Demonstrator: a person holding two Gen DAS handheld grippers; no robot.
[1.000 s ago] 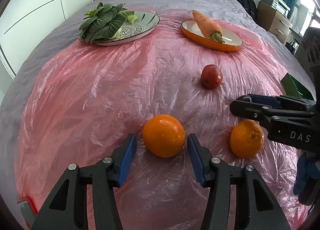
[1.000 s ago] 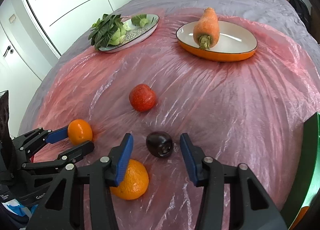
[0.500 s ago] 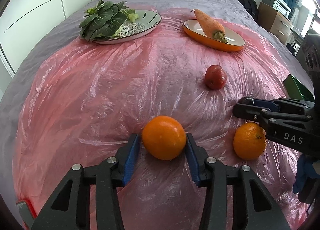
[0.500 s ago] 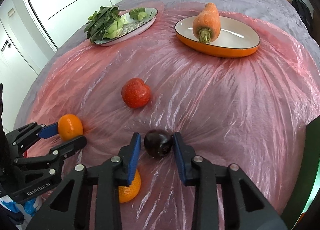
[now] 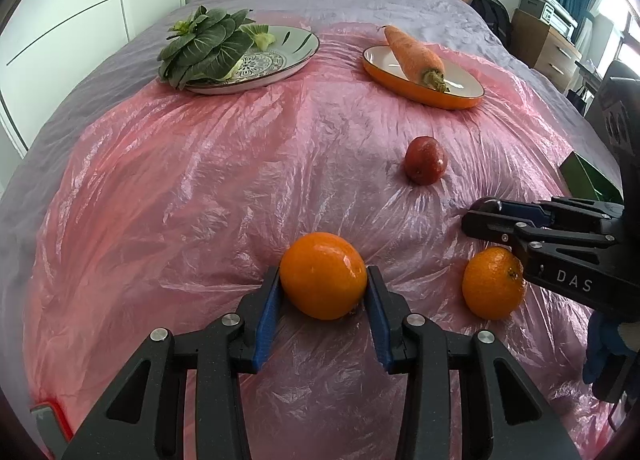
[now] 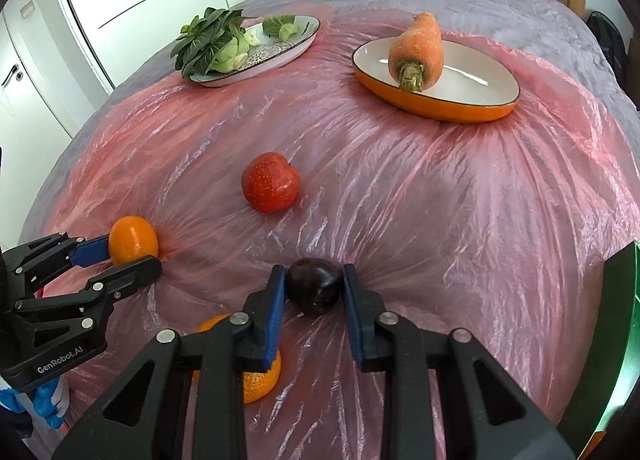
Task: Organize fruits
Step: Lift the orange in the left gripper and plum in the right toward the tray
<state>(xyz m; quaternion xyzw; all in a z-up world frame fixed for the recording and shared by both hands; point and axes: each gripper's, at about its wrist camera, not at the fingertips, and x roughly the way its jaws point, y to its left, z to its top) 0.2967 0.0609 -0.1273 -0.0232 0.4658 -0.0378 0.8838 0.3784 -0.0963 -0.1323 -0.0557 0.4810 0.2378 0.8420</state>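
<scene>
My left gripper point(image 5: 323, 292) is shut on a large orange point(image 5: 323, 275) that rests on the pink plastic sheet point(image 5: 200, 179). It also shows in the right wrist view point(image 6: 134, 240). My right gripper point(image 6: 314, 290) is shut on a dark plum point(image 6: 315, 285) on the sheet. A second orange point(image 5: 494, 283) lies under the right gripper, partly hidden in the right wrist view point(image 6: 260, 382). A red apple point(image 6: 271, 181) sits mid-sheet, apart from both grippers; it also shows in the left wrist view point(image 5: 425, 159).
At the back, a patterned plate point(image 5: 280, 63) holds leafy greens point(image 5: 204, 45) and an orange dish point(image 6: 460, 107) holds a carrot point(image 6: 418, 47). A green container edge point(image 6: 616, 340) is at the right. White wardrobe doors stand to the left.
Both grippers have closed: the left onto the large orange, the right onto the plum. Both were open around the fruit a second ago.
</scene>
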